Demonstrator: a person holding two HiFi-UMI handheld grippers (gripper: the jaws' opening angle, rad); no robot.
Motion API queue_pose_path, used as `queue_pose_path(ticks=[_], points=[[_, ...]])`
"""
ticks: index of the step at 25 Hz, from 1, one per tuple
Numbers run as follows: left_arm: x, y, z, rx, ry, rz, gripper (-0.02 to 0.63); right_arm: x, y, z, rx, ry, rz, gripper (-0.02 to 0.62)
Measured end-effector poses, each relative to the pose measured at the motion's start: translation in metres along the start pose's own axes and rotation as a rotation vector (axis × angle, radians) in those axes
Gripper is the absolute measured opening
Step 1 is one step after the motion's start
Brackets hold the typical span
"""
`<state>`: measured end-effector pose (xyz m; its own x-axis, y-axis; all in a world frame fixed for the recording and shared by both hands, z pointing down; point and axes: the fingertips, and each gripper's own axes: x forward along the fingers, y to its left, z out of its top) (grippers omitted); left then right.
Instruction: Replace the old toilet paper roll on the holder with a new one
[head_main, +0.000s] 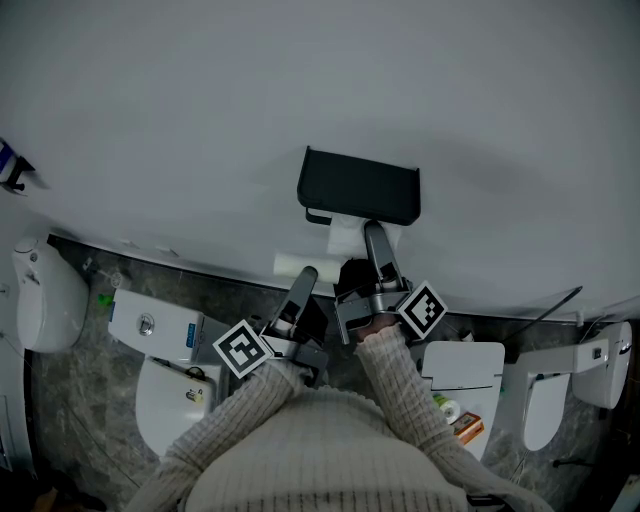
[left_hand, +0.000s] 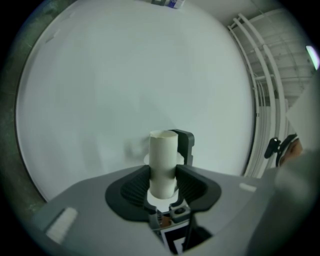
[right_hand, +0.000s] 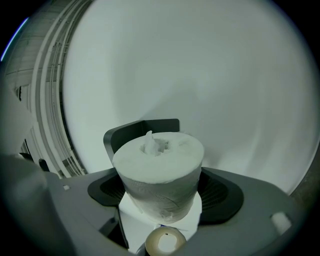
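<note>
Restroom, white toilets, wall-mounted paper holder

Matte black on holder. Plain pale grey across wall. Off-white, unpatterned, on core. White with faint embossed quilting on roll. Black-and-white squares on each cube. Black, finely ribbed, on pads, set in grey. Cream rib-knit on sleeve. Dark grey marbling over floor.

Much of the new roll behind the right claw; sweater partly beyond the bottom edge.
</note>
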<state>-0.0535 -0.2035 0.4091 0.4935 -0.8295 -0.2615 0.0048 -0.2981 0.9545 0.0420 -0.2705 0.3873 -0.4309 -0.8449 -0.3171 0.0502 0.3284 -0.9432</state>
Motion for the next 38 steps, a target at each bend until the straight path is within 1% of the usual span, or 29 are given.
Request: queue_pose_path(ticks=[3,5,6,9,14,24,26,27,28,32,34,36,38], points=[[-0.001,-0.001,-0.001,-0.007,0.005,-0.004,0.158,-0.001,0.000,-0.004,0.003,0.011,-0.001,0.419],[-0.001,-0.002,-0.002,-0.010,0.011,-0.010,0.158,-0.002,-0.001,-0.009,0.023,0.023,-0.001,0.421],[-0.001,-0.002,-0.003,-0.011,0.014,-0.013,0.158,-0.003,-0.002,-0.011,0.030,0.026,-0.005,0.432],[0.000,-0.003,-0.004,-0.010,0.023,-0.018,0.158,-0.009,-0.005,-0.014,0.020,0.029,-0.017,0.448],[0.000,-0.004,-0.007,-0.016,0.034,-0.025,0.158,-0.017,0.000,-0.017,0.004,0.035,-0.022,0.448],[0.001,-0.009,-0.026,-0.012,0.108,-0.050,0.158,-0.055,0.001,-0.025,0.003,0.032,-0.082,0.442],[0.000,-0.010,-0.030,-0.019,0.115,-0.054,0.158,-0.064,0.003,-0.024,-0.014,0.035,-0.093,0.409],[-0.001,-0.010,-0.032,-0.023,0.118,-0.056,0.158,-0.069,0.006,-0.025,-0.025,0.041,-0.095,0.379],[-0.002,-0.011,-0.034,-0.026,0.122,-0.058,0.160,-0.072,0.009,-0.026,-0.035,0.050,-0.092,0.349],[-0.008,-0.014,-0.040,-0.044,0.130,-0.057,0.158,-0.082,0.024,-0.027,-0.066,0.055,-0.070,0.273],[-0.011,-0.013,-0.042,-0.042,0.131,-0.056,0.159,-0.088,0.028,-0.025,-0.085,0.052,-0.062,0.224],[-0.012,-0.010,-0.043,-0.045,0.130,-0.053,0.158,-0.093,0.029,-0.024,-0.098,0.052,-0.058,0.155],[-0.012,-0.009,-0.043,-0.049,0.130,-0.053,0.158,-0.100,0.029,-0.023,-0.107,0.050,-0.057,0.112]])
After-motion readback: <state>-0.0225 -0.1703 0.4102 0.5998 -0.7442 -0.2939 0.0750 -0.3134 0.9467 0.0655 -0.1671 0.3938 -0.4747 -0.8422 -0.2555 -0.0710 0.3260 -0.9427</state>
